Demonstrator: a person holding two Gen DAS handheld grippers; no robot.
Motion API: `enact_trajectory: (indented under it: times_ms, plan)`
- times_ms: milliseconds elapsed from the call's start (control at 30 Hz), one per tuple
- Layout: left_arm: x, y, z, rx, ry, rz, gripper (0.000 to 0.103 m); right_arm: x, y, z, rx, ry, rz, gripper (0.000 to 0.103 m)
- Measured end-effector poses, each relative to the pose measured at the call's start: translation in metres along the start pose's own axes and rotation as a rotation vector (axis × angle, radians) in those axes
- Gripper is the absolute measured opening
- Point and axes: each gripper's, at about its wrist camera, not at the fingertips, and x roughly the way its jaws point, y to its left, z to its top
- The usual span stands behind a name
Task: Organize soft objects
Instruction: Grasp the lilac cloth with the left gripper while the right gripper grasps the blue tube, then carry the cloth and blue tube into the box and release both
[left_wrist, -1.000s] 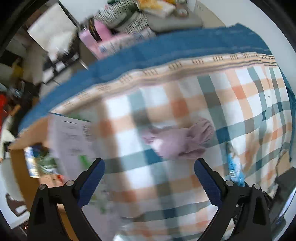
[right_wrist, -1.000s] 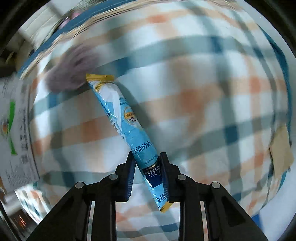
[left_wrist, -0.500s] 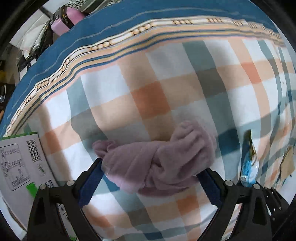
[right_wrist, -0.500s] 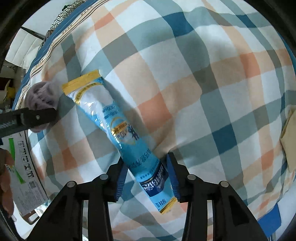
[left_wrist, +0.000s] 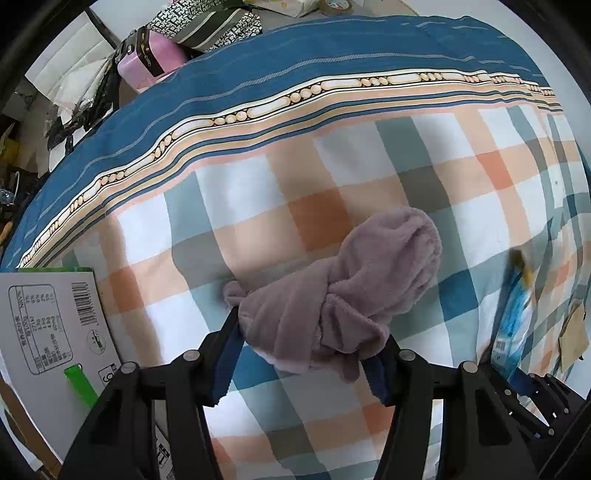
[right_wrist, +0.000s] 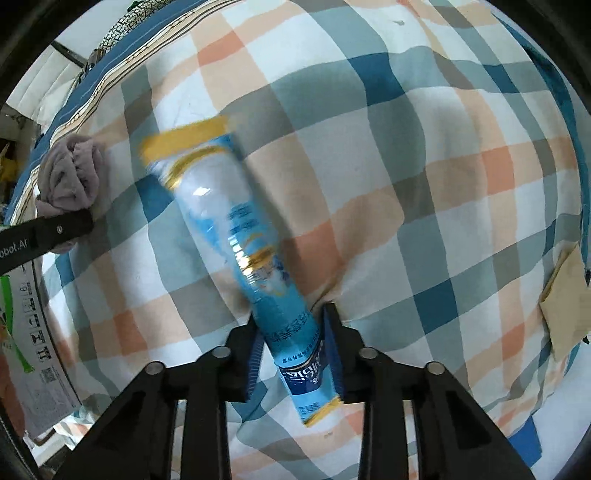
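A twisted mauve fleece cloth (left_wrist: 343, 291) lies on the plaid bedsheet (left_wrist: 288, 184). My left gripper (left_wrist: 308, 354) is closed around its near end, jaws pressing the fabric on both sides. The cloth also shows in the right wrist view (right_wrist: 72, 177) at far left, with the left gripper's finger (right_wrist: 48, 236) against it. My right gripper (right_wrist: 293, 354) is shut on the lower part of a long blue and white packet (right_wrist: 243, 243) with yellow ends. The packet points up and left over the sheet. It shows in the left wrist view (left_wrist: 513, 317) at right.
A cardboard box (left_wrist: 48, 332) with a printed label sits at the left edge of the bed. A pink case (left_wrist: 151, 59) and patterned bags (left_wrist: 207, 26) lie beyond the blue bed border. A tan paper piece (right_wrist: 565, 299) lies at the right.
My left gripper has closed in from wide open onto the mauve cloth. My right gripper, still holding the packet, has swung it to a more upright angle.
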Motion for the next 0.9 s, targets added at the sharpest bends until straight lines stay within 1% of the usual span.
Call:
enact_trajectory:
  times_ms: [67, 100, 233, 333, 367, 467, 567, 667, 700, 800, 833, 867, 900]
  plan:
    - [-0.008, -0.002, -0.005, 0.000, -0.020, -0.001, 0.055, -0.003, 0.006, -0.001, -0.006, 0.005, 0.006, 0.022]
    - [-0.009, 0.003, -0.006, 0.004, -0.028, -0.002, 0.055, -0.003, 0.009, -0.007, -0.005, 0.007, 0.011, 0.021]
    - [-0.025, 0.003, -0.017, 0.014, -0.054, 0.000, 0.055, -0.016, 0.021, -0.019, -0.021, -0.014, 0.019, 0.019]
    - [-0.041, 0.002, -0.027, 0.005, -0.076, -0.007, 0.055, -0.031, 0.028, -0.030, -0.032, -0.027, 0.032, 0.018]
    - [-0.048, 0.007, -0.032, 0.002, -0.087, -0.013, 0.055, -0.038, 0.029, -0.035, -0.037, -0.034, 0.037, 0.018]
    - [-0.068, 0.008, -0.044, -0.010, -0.124, -0.027, 0.055, -0.059, 0.044, -0.048, -0.055, -0.060, 0.056, 0.018]
    - [-0.097, 0.016, -0.064, -0.039, -0.171, -0.064, 0.055, -0.085, 0.058, -0.060, -0.083, -0.092, 0.077, 0.018]
    - [-0.131, 0.035, -0.085, -0.075, -0.229, -0.105, 0.055, -0.116, 0.077, -0.069, -0.117, -0.133, 0.102, 0.018]
    - [-0.141, 0.045, -0.090, -0.084, -0.251, -0.110, 0.055, -0.136, 0.082, -0.069, -0.129, -0.146, 0.114, 0.018]
    - [-0.175, 0.078, -0.112, -0.114, -0.309, -0.116, 0.055, -0.170, 0.099, -0.078, -0.177, -0.193, 0.149, 0.018]
    - [-0.184, 0.089, -0.119, -0.124, -0.321, -0.117, 0.055, -0.182, 0.112, -0.084, -0.195, -0.206, 0.165, 0.018]
    - [-0.192, 0.105, -0.126, -0.139, -0.336, -0.115, 0.055, -0.190, 0.125, -0.081, -0.212, -0.216, 0.176, 0.018]
    - [-0.199, 0.121, -0.133, -0.154, -0.345, -0.112, 0.055, -0.202, 0.141, -0.088, -0.236, -0.229, 0.192, 0.018]
